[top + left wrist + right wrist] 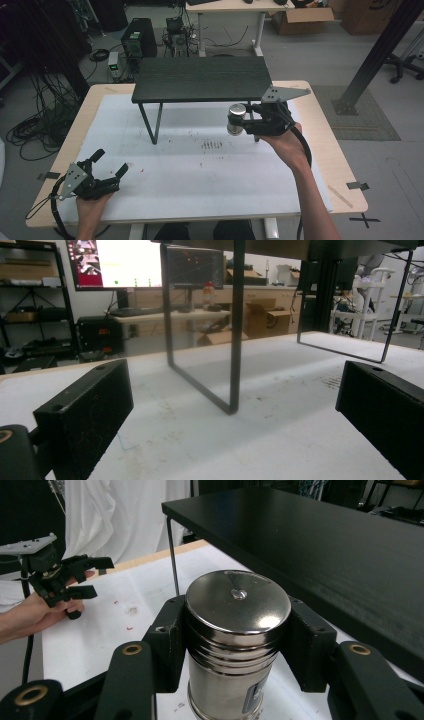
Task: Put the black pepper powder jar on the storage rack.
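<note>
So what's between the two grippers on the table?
Bare white mat with a few dark specks, in the high view. The left gripper is open; the right gripper holds a metal cylinder.

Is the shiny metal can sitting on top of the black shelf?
No, the metal can is clamped between the right gripper pads, held beside the black shelf, not on it.

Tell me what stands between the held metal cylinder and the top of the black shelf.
Nothing visible does. The right gripper holds the metal cylinder beside the black shelf, near its edge, and the shelf top looks bare.
</note>
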A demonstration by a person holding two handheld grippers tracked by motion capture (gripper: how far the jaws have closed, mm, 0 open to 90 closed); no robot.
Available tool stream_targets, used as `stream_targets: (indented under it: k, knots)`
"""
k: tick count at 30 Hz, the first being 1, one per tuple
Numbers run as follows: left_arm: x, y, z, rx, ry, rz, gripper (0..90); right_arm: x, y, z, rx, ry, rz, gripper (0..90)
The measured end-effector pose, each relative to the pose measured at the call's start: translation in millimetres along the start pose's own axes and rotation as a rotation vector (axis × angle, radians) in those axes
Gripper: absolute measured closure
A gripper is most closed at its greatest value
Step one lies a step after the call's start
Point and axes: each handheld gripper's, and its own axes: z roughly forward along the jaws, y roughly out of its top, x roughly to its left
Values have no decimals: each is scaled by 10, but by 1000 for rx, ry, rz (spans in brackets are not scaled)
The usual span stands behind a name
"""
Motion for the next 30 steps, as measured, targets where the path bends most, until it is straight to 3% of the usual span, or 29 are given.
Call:
stream_targets:
  k: [11,30]
  knots:
    - [1,0,0,0,0,-1,22,-22,388,142,3,29,-3,492]
    - [3,1,4,5,2,-3,22,-194,753,370,-1,46,-1,492]
